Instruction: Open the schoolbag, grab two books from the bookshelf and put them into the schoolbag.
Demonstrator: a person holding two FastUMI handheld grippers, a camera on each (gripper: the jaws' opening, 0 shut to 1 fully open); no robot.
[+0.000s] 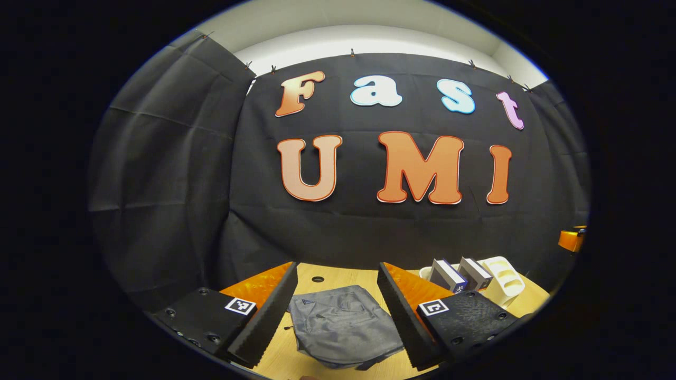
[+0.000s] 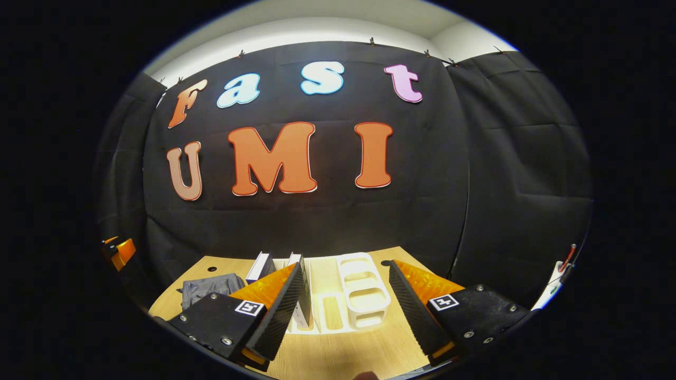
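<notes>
Left gripper view: my left gripper (image 1: 338, 311) is held above the wooden table (image 1: 317, 272), fingers spread wide apart, nothing between them. Directly ahead and below, framed in the gap between the two fingers, the grey schoolbag (image 1: 343, 327) lies flat on the table, closed as far as I can tell. Ahead and to the right of this gripper stands the white bookshelf (image 1: 504, 282), with two books (image 1: 459, 274) leaning side by side in its near slots. An orange part of the other gripper shows at the far right edge.

Right gripper view: my right gripper (image 2: 346, 311) is likewise held above the table (image 2: 343, 353), fingers well apart and gripping nothing. The white bookshelf (image 2: 362, 293) sits straight ahead on the table, in line with the gap between the fingers, its open dividers facing me. The two books (image 2: 274, 266) stand at its left end, partly hidden behind my left finger. Farther left, beyond that finger, the grey schoolbag (image 2: 208, 287) lies on the table, apart from the shelf.
</notes>
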